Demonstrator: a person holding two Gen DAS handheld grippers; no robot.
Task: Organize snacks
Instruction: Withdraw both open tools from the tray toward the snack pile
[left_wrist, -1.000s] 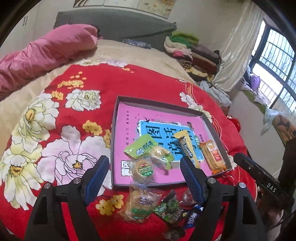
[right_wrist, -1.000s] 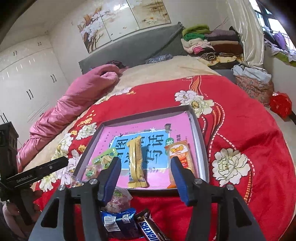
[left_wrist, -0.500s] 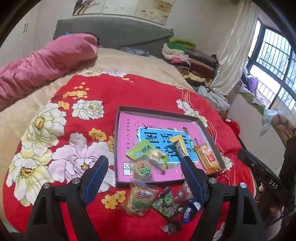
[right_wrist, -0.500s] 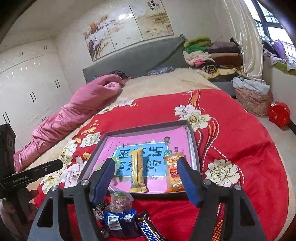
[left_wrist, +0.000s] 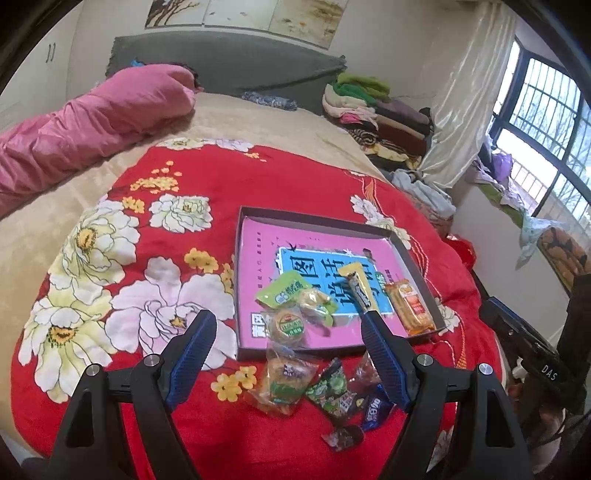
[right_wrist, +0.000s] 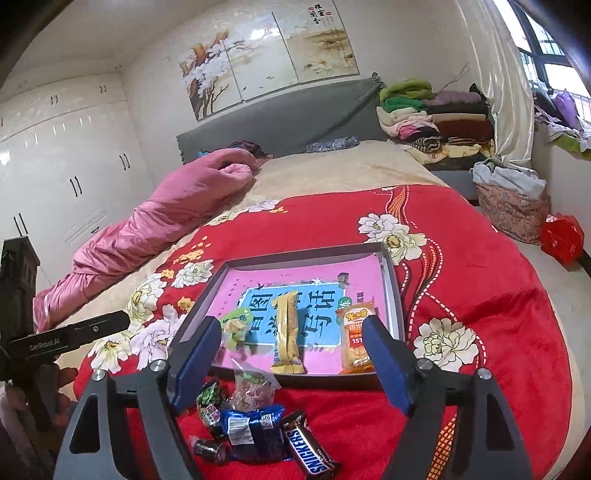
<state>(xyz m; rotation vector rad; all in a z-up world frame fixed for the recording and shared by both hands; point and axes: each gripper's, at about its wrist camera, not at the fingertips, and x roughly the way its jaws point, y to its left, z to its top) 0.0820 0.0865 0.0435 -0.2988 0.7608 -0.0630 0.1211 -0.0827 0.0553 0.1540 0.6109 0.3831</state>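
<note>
You drew both claws up and back from the bed, left claw (left_wrist: 286, 347) and right claw (right_wrist: 291, 360) spread wide, holding nothing. Five snacks lay in the tray (left_wrist: 314, 218); the loose snack pile (left_wrist: 321, 395) waited just before it.

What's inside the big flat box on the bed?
Inside the box: a gold bar, an orange biscuit pack, green snack packets and a round cake. They cover part of its pink printed bottom.
</note>
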